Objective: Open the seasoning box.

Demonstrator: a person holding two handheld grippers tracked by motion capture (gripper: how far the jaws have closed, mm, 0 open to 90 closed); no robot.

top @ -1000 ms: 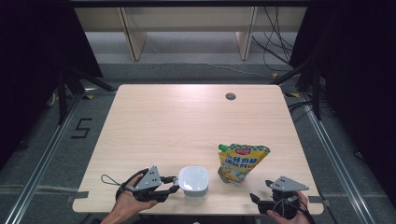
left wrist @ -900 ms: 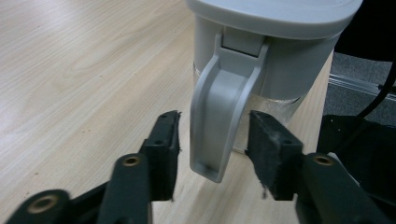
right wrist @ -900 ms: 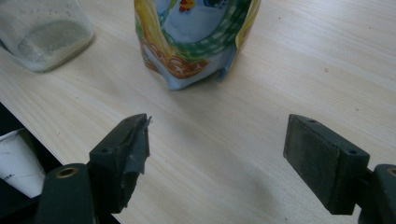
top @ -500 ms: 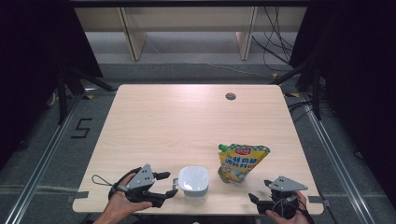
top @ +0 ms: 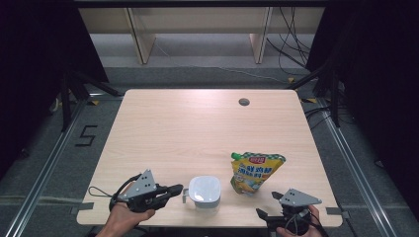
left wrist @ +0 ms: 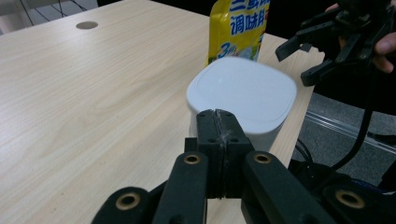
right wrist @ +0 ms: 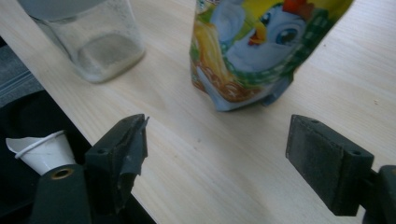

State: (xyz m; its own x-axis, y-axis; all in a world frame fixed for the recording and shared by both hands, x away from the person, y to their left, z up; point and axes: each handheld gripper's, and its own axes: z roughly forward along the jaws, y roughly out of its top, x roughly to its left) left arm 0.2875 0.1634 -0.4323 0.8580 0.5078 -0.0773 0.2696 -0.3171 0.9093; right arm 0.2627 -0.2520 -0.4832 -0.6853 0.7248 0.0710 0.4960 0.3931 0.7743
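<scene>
The jar [top: 204, 191] with the white lid stands on the counter [top: 197, 128], near its front edge. The yellow bag [top: 254, 171] stands just right of the jar. The left gripper [top: 174, 190] is just left of the jar; its fingers have just been closing and now press together on nothing. The right gripper [top: 263, 215] is right of the jar, its fingers wide.

We see a light wooden table [top: 197, 133] with a pale grain, standing on a grey floor [top: 346, 163]. A small round grommet hole [top: 243, 102] sits near its far edge, toward the right. Two things stand on the table, both close to its near edge. One is a clear jar [top: 204, 193] with a white lid; we find a little pale powder at its bottom. Just to its right, near but apart, stands a yellow seasoning pouch [top: 255, 172] printed with a cartoon bird. The rest of the tabletop is plain wood.
</scene>
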